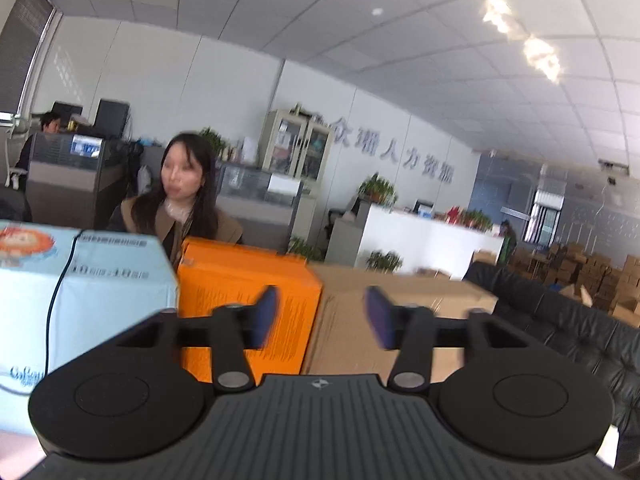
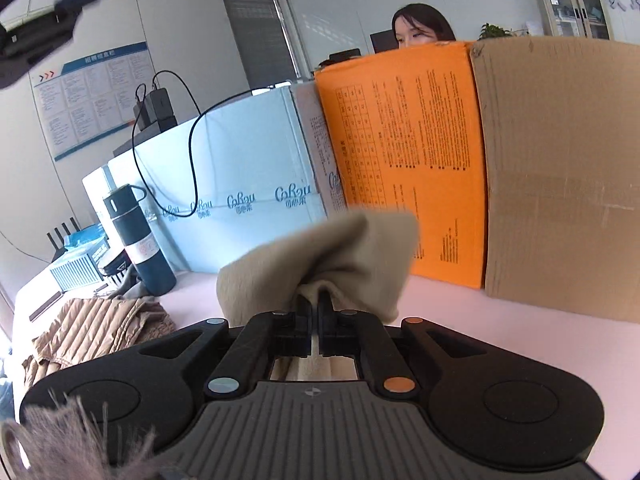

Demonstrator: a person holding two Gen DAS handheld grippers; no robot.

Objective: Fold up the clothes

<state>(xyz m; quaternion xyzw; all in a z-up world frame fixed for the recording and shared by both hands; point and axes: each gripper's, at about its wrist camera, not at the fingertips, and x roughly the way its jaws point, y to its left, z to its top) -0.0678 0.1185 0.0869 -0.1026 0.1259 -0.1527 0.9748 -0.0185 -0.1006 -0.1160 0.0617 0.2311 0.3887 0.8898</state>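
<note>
Right tongs (image 2: 315,300) pinch a beige cloth (image 2: 320,256) over the pink table (image 2: 500,344), left tongs (image 1: 322,316) gape wide near the boxes.

A wall of boxes closes the far side: pale blue printed carton (image 2: 224,168), orange printed carton (image 2: 404,160), plain brown cardboard box (image 2: 560,176). Bare pink tabletop (image 2: 500,332) lies open before the brown box. Left of it, a dark blue flask (image 2: 138,240) and tan quilted jacket (image 2: 100,328) crowd the surface.

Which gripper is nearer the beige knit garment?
Right. The right gripper is shut on the beige knit garment, holding a bunch of it above the pink table. The left gripper is open and raised, aimed at the orange box, touching no cloth.
</note>
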